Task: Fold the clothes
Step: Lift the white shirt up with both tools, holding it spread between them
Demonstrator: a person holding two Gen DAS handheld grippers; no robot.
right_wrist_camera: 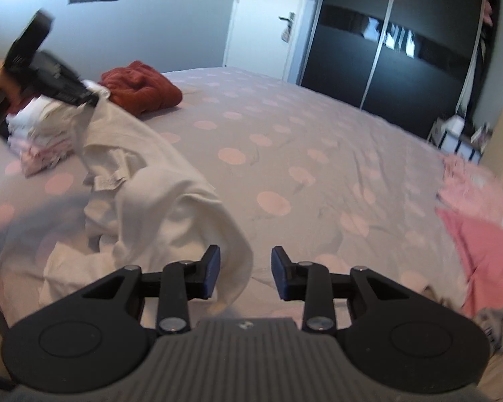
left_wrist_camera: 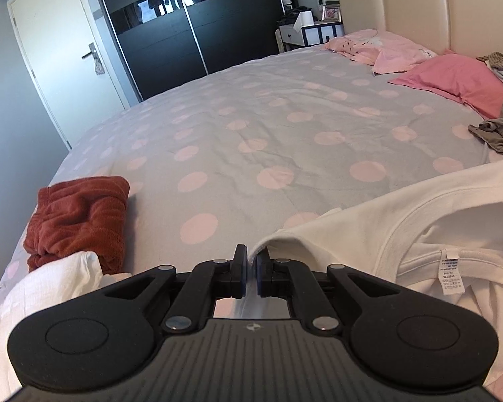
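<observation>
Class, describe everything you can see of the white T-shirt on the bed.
The white T-shirt looks like soft cotton, with a ribbed round neckline and a printed care label inside the collar. The left gripper is shut on a shoulder edge, lifting it; the rest trails crumpled over the spotted bedcover. One fold hangs between the open right gripper fingers, ungripped.

Soft, even daylight fills both views, casting faint shadows. The glossy wardrobe doors (left_wrist_camera: 191, 16) carry bright window reflections. The left wrist view is sharp; the right wrist view is motion-blurred, most at its edges. Fisheye distortion bends the bed (left_wrist_camera: 285, 127) edges, and the corners vignette black.
</observation>
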